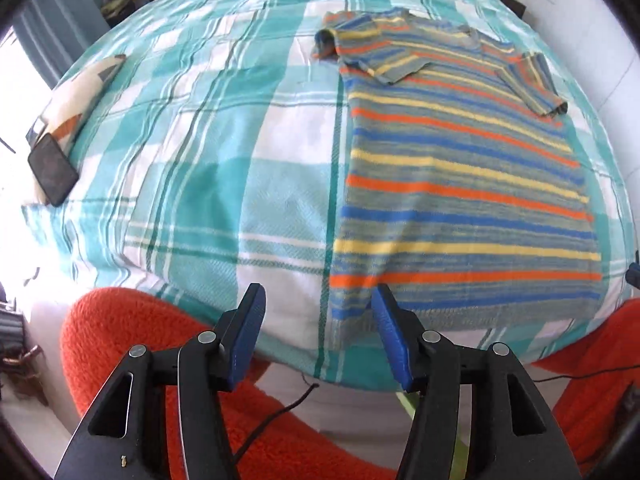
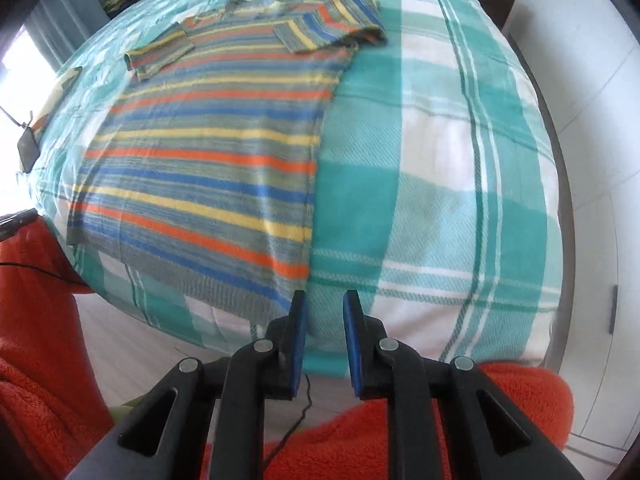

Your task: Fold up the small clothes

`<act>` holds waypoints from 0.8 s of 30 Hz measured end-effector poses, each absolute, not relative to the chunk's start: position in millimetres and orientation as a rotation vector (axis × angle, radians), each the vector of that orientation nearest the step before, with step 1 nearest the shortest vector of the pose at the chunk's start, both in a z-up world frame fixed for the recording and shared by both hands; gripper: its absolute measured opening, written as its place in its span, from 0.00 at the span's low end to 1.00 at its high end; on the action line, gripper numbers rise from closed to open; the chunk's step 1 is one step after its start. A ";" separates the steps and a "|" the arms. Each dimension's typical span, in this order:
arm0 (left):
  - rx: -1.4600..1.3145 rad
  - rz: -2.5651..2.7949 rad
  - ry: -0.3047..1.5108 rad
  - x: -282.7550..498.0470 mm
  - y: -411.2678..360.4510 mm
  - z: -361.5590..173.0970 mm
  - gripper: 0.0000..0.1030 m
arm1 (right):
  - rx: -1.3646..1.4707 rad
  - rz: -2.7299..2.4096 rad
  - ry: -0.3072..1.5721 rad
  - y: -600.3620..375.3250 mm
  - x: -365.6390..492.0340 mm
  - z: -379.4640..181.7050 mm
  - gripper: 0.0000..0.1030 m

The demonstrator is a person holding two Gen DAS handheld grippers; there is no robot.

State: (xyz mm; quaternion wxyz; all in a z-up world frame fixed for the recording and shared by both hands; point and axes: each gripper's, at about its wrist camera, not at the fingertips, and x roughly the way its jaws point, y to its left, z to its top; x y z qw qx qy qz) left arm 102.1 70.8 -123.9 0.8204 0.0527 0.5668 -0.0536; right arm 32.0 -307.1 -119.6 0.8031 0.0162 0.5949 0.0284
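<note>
Striped knit T-shirt (image 1: 460, 184) in grey, orange, blue and yellow is lying flat on the teal plaid bedspread (image 1: 224, 184), sleeves folded in. Looking soft and light, it is best pinched at the hem corners. Left gripper (image 1: 318, 308) is hanging wide apart and empty, right gripper (image 2: 325, 310) narrowly apart, empty.

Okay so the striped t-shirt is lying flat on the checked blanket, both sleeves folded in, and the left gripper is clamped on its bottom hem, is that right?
Not quite. The left gripper is not clamped on the hem: in the left wrist view its jaws stand open above the bed with nothing between them. The rest holds: the striped t-shirt lies flat on the checked blanket with both sleeves folded in.
</note>
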 end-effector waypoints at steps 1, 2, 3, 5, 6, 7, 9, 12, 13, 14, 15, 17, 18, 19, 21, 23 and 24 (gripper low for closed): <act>0.117 -0.138 1.186 112.0 61.3 -126.7 0.58 | 0.037 0.109 1.245 -296.9 39.0 -117.7 0.18; 0.125 -0.162 1.181 116.9 52.4 -132.8 0.61 | 0.040 0.156 1.225 -286.1 47.6 -121.1 0.18; 0.139 -0.182 1.196 120.6 44.9 -144.8 0.65 | 0.048 0.200 1.216 -273.5 55.3 -130.2 0.18; 0.198 -0.180 1.283 130.2 38.1 -173.1 0.65 | 0.081 0.251 1.262 -257.4 65.5 -161.4 0.18; 0.243 -0.168 1.337 125.1 35.4 -185.3 0.66 | 0.085 0.244 1.321 -256.8 69.4 -183.9 0.18; 0.273 -0.168 1.354 118.9 35.5 -191.8 0.66 | 0.072 0.217 1.394 -255.6 66.9 -206.4 0.14; 0.300 -0.175 1.331 105.9 41.3 -185.1 0.66 | 0.111 0.240 1.403 -263.3 57.3 -207.8 0.13; 0.282 -0.159 1.251 96.1 53.8 -158.4 0.71 | -0.012 0.190 1.493 -274.6 46.8 -185.4 0.18; 0.264 -0.157 1.208 96.7 55.5 -148.2 0.75 | -0.066 0.180 1.460 -278.8 48.5 -169.1 0.19; 0.244 -0.149 1.160 99.3 55.4 -138.9 0.80 | -0.115 0.160 1.416 -283.3 55.4 -150.0 0.21; 0.221 -0.144 1.112 103.6 53.8 -131.1 0.82 | -0.157 0.135 1.358 -287.4 67.3 -128.3 0.30; 0.163 -0.139 1.030 115.9 48.2 -124.2 0.83 | -0.217 0.106 1.192 -290.6 98.8 -84.8 0.56; 0.134 -0.139 1.007 123.8 45.4 -124.9 0.83 | -0.244 0.102 1.104 -288.8 116.3 -67.3 0.70; 0.106 -0.143 0.997 130.3 43.2 -128.3 0.83 | -0.271 0.111 1.027 -286.1 136.4 -55.6 0.73; 0.063 -0.151 0.992 136.4 42.1 -139.8 0.83 | -0.327 0.186 0.968 -275.2 182.0 -55.5 0.73; 0.082 -0.149 0.998 130.8 39.7 -154.5 0.83 | -0.364 0.273 0.961 -260.7 226.1 -77.5 0.73; 0.112 -0.138 1.013 129.0 40.1 -161.7 0.83 | -0.376 0.297 0.977 -253.1 246.5 -94.7 0.72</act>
